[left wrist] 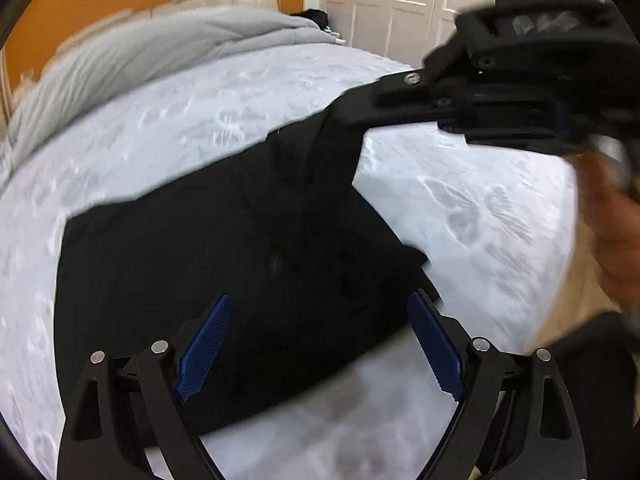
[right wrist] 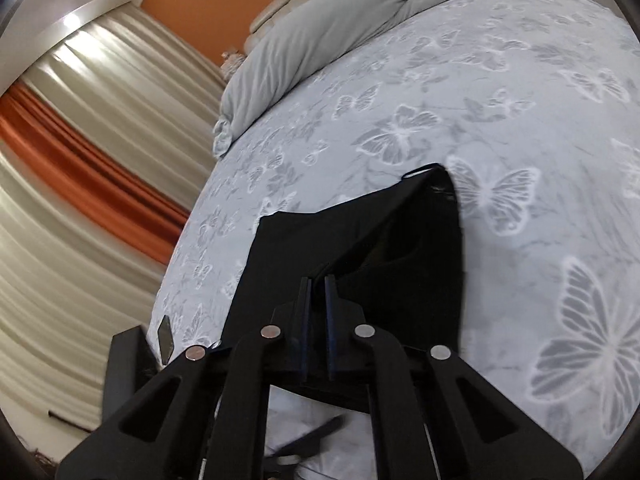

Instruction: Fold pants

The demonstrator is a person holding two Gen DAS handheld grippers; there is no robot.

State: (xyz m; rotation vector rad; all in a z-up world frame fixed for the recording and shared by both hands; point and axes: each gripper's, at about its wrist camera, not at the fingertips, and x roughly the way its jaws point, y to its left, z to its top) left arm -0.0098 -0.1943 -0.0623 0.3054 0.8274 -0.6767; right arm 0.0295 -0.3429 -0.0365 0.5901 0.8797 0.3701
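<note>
— Across the middle of the left wrist view, where do the pants point(left wrist: 224, 264) lie?

— Spread dark and mostly flat on the butterfly-print bedsheet point(left wrist: 168, 120), long axis running from lower left toward upper right of the frame, where one corner is lifted off the bed.

— Lifted by what?

— By the right gripper point(right wrist: 318, 280). In its own view the fingers are pressed nearly together with black cloth pinched between them, and the fabric rises in a tent toward the centre of that frame.

— And the left gripper point(left wrist: 320, 344)?

— Spread wide, blue pads point(left wrist: 204, 348) apart, holding nothing. It hovers at the bottom of its frame, over the near edge of the pants.

— So which is better placed for the fold?

— The right already has the raised end. I judge the left, nearest the flat lower edge, would need to pin or take that side while the lifted end is carried over along the long axis.
</note>
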